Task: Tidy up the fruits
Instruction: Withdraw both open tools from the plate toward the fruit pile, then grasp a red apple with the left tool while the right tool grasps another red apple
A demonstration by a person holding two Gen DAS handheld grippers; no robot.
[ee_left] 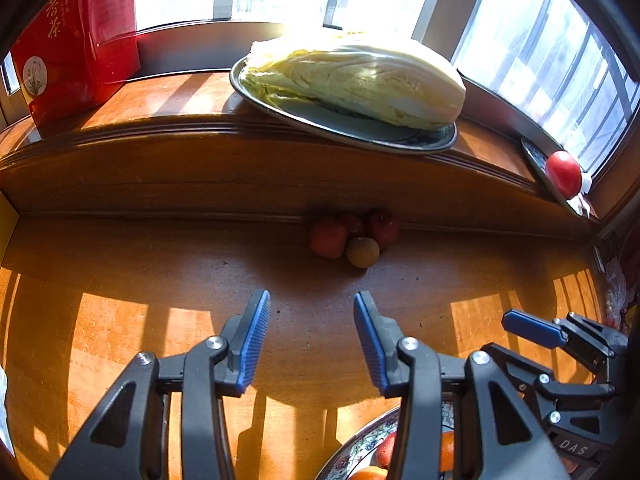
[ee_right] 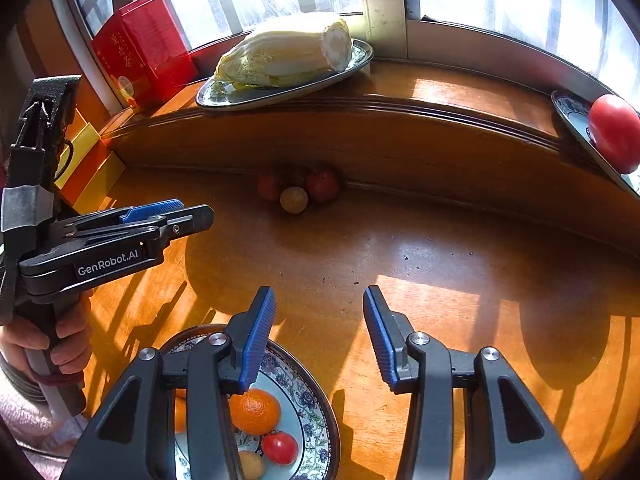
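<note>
Both empty: left tool (ee_left: 311, 336) and right tool (ee_right: 319, 334) part-open. Ahead, against the ledge: small fruit cluster (ee_right: 298, 188). Below: patterned plate (ee_right: 316, 412). Approach low, pick the front yellowish fruit (ee_right: 294, 200) singly.

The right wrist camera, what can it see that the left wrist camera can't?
Only the right wrist view shows the person's hand and a small yellow fruit in the patterned plate.

Only the left wrist view shows the right gripper from the side.

Both show the cabbage, the red box, the big tomato, and the little fruit pile by the ledge. Both grippers are open and empty.
</note>
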